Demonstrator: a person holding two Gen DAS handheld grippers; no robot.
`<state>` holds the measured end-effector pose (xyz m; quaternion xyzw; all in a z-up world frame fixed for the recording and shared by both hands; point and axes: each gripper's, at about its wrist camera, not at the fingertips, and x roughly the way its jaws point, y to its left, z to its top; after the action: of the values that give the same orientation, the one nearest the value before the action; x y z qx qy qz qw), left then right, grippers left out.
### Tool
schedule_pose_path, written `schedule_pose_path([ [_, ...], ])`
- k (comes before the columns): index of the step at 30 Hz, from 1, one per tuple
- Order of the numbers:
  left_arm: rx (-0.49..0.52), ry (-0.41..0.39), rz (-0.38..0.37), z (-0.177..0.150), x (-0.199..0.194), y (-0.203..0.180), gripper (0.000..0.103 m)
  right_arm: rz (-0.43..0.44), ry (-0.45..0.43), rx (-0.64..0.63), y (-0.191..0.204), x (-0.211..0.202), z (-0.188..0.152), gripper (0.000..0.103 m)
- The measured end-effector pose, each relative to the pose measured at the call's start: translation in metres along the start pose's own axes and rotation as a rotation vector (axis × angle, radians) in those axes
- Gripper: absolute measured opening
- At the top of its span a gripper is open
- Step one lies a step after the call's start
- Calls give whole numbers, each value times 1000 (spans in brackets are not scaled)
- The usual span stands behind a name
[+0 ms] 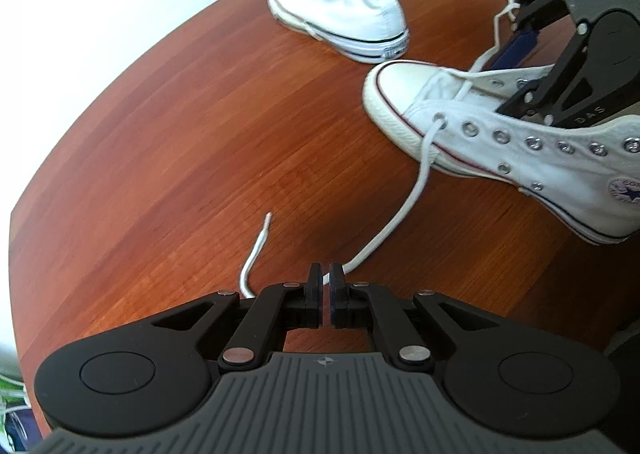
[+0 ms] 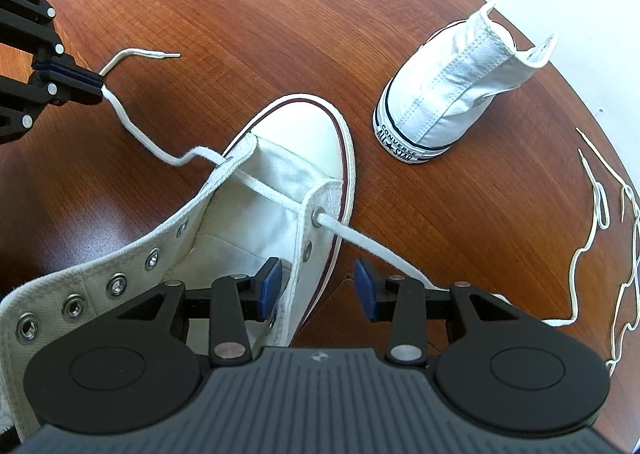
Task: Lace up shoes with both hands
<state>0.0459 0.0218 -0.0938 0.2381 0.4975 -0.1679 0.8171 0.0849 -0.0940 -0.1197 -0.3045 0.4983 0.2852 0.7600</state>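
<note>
Shoes are two, both white high-tops on the wooden table (image 2: 280,14). Near shoe (image 2: 288,158) points its toe toward the second shoe (image 2: 452,102). Left gripper (image 1: 326,274) pinches the lace (image 2: 132,126); right gripper (image 2: 318,286) stands open astride the near shoe's eyelet flap. Beside lies one loose lace (image 2: 600,214).

White high-top shoe (image 2: 296,158) upright on table (image 2: 240,14), lace (image 2: 264,190) through front eyelets only; second shoe (image 2: 452,94) just beyond.
</note>
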Motion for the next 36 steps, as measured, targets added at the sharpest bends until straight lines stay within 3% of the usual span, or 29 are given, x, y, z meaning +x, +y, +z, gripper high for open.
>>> schedule_pose_path([
  [24, 222, -70, -139, 58, 15, -47, 8, 10, -10, 0, -3, -1, -3, 41],
  [34, 291, -68, -126, 61, 18, -54, 8, 6, -10, 7, -2, -1, -3, 41],
  [36, 299, -69, -127, 63, 18, -54, 13, 5, -10, 6, -2, -1, -2, 41],
])
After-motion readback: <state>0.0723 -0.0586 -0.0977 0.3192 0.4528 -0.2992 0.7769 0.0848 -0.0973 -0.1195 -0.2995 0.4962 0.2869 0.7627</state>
